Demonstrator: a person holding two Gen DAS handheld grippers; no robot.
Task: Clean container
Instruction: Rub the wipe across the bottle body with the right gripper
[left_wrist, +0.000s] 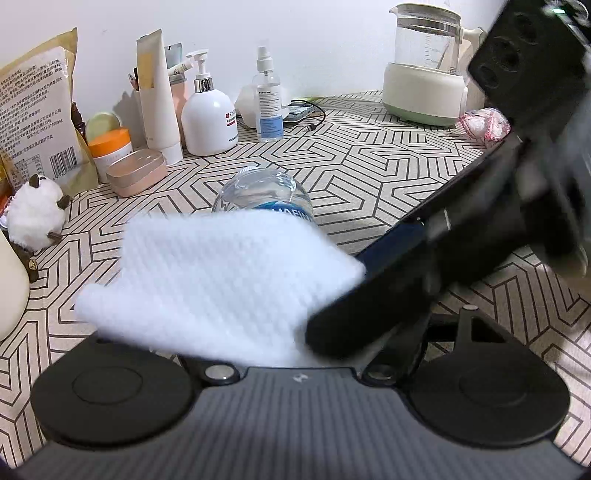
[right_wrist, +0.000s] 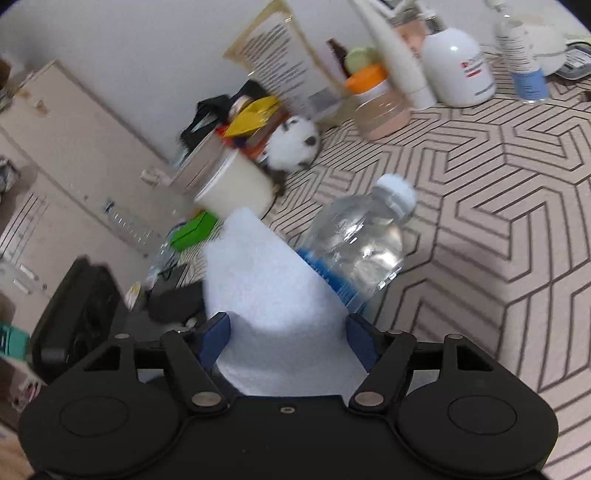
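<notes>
1. A clear plastic water bottle, white cap on and blue label round its middle, is held up off the patterned tablecloth, its lower body hidden under a white wipe

2. The right gripper straddles the wipe-covered bottle with its blue-padded jaws set wide; the cloth fills the gap, but whether the pads press on it cannot be told, the picture being blurred

3. In the left wrist view the bottle pokes out beyond the same wipe, which hides the left gripper's own fingers; that gripper appears to be clamped on the bottle's base beneath the cloth, though the contact itself is out of sight

4. Judged from its look, the bottle is light, thin-walled and slick, likely to dent under a hard squeeze and to slide inside the cloth; the firmer places to hold are the base and the shoulder below the cap

5. Behind stand a white pump bottle, a spray bottle, a glass kettle and a small plush toy, all well apart from the work
</notes>
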